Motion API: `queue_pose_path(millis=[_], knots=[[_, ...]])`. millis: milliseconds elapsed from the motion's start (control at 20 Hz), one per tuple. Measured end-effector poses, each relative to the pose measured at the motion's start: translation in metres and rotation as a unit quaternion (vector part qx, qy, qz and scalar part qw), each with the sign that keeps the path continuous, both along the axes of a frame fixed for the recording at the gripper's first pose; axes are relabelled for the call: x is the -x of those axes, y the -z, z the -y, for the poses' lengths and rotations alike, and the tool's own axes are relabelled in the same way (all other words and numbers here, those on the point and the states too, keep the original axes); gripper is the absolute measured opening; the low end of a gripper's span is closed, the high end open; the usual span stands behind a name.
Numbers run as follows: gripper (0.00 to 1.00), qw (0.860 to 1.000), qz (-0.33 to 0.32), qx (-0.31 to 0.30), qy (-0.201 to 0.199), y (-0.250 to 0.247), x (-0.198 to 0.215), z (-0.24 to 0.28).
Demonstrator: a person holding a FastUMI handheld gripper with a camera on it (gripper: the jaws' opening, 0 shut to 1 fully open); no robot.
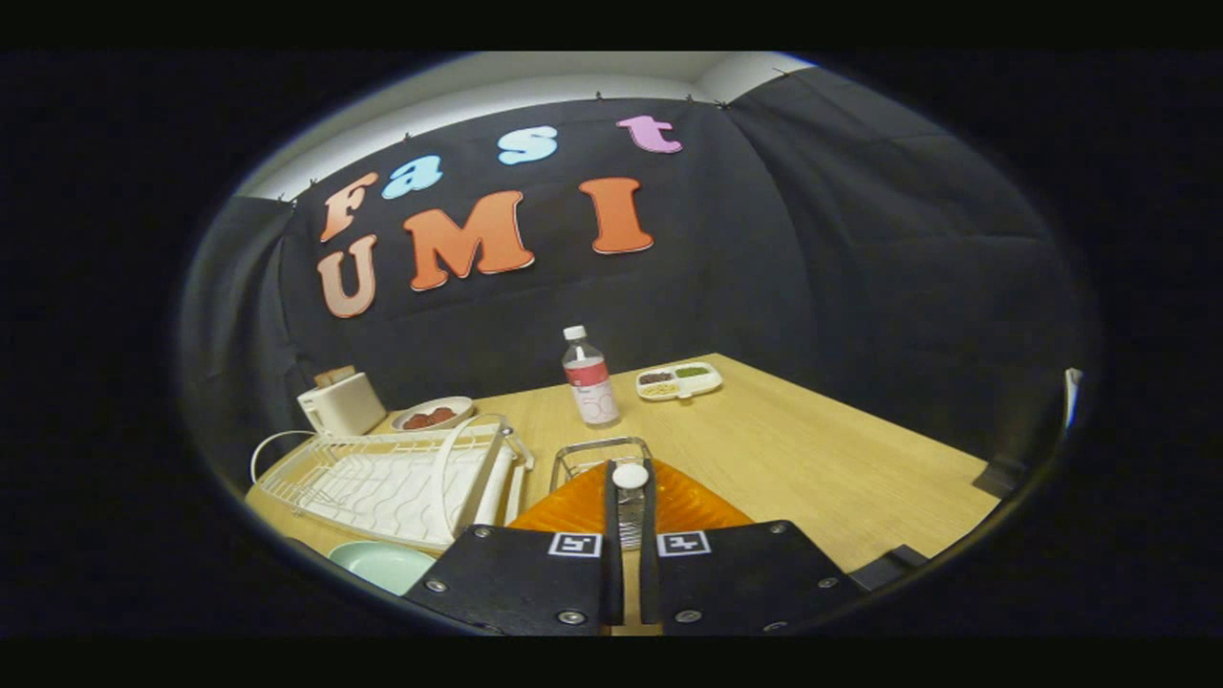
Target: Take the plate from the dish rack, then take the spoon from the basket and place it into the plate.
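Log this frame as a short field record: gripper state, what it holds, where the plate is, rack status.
hand-held gripper: shut on spoon
spoon: between the fingers, pale round end up, over the orange basket
plate: pale green, on the table in front of the dish rack
dish rack: white, no dishes visible in it
task stage: spoon not yet in plate
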State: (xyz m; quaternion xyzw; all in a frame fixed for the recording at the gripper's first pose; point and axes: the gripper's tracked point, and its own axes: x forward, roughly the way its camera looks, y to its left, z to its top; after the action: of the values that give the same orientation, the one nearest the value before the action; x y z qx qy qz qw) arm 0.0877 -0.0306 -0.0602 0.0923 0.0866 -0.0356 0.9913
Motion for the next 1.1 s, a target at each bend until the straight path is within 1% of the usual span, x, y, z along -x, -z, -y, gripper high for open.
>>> queue_pose_path(millis=[100, 250, 500, 600, 800, 900, 1100], knots=[[0.05, 1.000, 0.008, 0.005, -0.009, -0.012, 0.007, -0.008], [0.06, 1.000, 0.020, 0.016, -0.004, -0.030, 0.022, -0.009], [0.06, 0.998, 0.059, 0.026, 0.005, -0.071, 0.063, -0.012], [0.05, 0.997, 0.069, 0.031, 0.001, -0.084, 0.080, -0.018], [0.05, 0.995, 0.088, 0.027, -0.023, -0.105, 0.112, -0.043], [0.05, 0.995, 0.092, 0.028, -0.039, -0.106, 0.126, -0.059], [0.05, 0.992, 0.094, 0.008, -0.078, -0.107, 0.147, -0.086]])
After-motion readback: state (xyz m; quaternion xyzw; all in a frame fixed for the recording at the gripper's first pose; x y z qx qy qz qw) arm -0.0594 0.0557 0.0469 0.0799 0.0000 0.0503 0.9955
